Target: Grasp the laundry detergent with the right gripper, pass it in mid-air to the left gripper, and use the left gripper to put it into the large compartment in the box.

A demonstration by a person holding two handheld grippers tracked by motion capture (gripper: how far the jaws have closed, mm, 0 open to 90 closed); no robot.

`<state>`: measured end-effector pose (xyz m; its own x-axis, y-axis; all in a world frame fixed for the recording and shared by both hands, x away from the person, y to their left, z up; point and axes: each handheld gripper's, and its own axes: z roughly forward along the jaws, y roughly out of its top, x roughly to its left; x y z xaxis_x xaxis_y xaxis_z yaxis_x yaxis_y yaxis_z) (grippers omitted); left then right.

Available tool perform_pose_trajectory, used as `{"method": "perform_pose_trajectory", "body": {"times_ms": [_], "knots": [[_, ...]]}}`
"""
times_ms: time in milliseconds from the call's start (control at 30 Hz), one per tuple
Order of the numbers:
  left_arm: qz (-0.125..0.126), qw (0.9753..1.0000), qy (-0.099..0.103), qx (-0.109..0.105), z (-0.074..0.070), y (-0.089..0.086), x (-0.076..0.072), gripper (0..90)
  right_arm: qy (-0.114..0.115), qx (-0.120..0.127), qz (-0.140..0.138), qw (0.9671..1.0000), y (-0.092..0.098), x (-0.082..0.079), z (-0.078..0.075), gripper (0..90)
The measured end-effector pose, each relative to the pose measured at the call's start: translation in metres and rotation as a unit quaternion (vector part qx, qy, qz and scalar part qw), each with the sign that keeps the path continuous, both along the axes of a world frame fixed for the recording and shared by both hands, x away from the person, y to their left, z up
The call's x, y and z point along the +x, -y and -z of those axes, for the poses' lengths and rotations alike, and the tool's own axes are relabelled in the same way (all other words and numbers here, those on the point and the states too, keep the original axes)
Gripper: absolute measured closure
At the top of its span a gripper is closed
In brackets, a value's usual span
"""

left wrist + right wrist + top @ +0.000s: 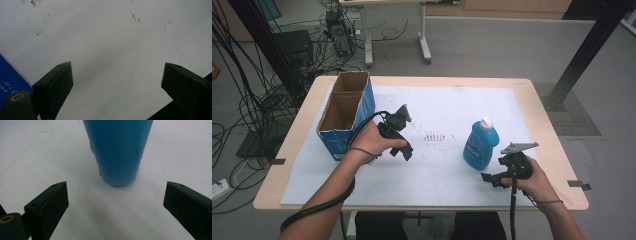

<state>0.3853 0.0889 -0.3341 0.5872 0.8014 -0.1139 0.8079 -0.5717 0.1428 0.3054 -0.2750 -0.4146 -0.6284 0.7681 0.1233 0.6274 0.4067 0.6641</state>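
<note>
A light wooden table (543, 107) with rounded corners carries a white sheet (447, 175), smudged brown near its middle. Around it lies grey floor (492, 47). Black cables (242, 100) tangle at the left, beside a dark box (294, 45). A second table's white legs (424, 42) stand behind, and a black post (584, 55) slants at right.

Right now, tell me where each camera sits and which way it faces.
High view: above the person's side, looking forward and down on the table; both forearms, left gripper and right gripper show.
Left gripper view: rides the left gripper, facing the white sheet and a blue box corner; its black fingers show.
Right gripper view: faces the blue bottle between open fingers.
Shared: bottle, sheet.
</note>
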Motion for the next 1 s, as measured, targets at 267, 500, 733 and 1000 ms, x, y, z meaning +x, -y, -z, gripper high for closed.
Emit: {"method": "perform_pose_trajectory", "body": {"times_ms": [267, 500, 733, 1000], "knots": [[-0.002, 1.0000, 0.000, 0.000, -0.001, 0.000, 0.000, 10.7, 0.020, 0.012, 0.005, 0.9997, -0.001, -0.002, 0.003, 5.8], [-0.001, 1.0000, 0.000, -0.001, -0.002, 0.000, 0.001, 10.7, 0.033, 0.022, 0.007, 0.9992, -0.001, -0.003, 0.006, 5.7], [-0.004, 1.0000, 0.000, -0.002, -0.001, -0.001, 0.002, 10.7, 0.056, 0.034, 0.009, 0.9978, -0.001, -0.004, 0.007, 5.6], [-0.003, 1.0000, 0.000, -0.002, 0.000, 0.000, 0.000, 10.7, 0.077, 0.048, 0.007, 0.9958, -0.004, -0.004, 0.010, 5.3]]}}
